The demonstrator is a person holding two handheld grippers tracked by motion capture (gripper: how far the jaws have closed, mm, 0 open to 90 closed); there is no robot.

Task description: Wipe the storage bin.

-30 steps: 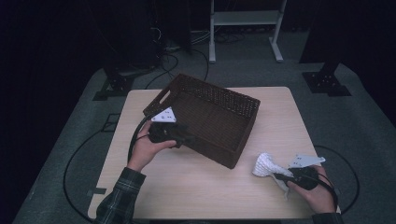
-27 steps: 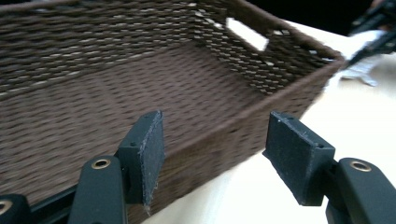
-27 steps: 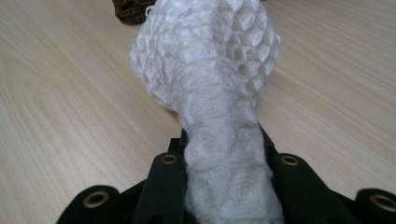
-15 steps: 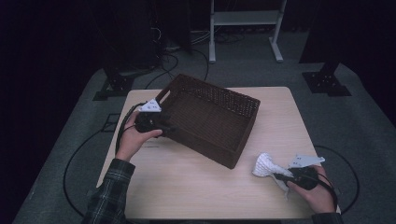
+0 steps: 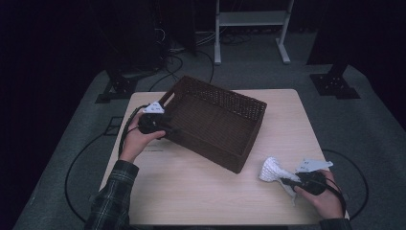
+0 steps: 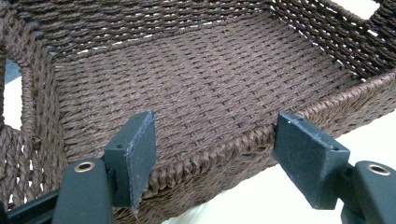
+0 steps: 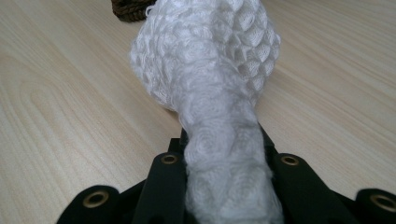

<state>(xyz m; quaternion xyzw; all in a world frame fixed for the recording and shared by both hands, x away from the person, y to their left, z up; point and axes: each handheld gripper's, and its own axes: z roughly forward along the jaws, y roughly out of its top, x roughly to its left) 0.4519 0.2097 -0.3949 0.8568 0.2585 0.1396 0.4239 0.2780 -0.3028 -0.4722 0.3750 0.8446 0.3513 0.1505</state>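
Note:
A dark brown woven basket lies skewed across the middle of the table, its inside bare. My left gripper is at the basket's left corner. Its jaws have just been opening and stand apart. The basket's near rim runs across the gap between them, and the pads do not press on it. Near the table's front right corner my right gripper is shut on a white knitted cloth. The cloth bulges out ahead of the jaws and rests on the wood.
The pale wooden table has bare room in front of the basket and along its right side. Cables loop over the grey floor on the left. A white frame's legs and dark stand feet are behind the table.
My left hand has slid left and away along the basket's side to its left corner. The right hand and the cloth have not moved.

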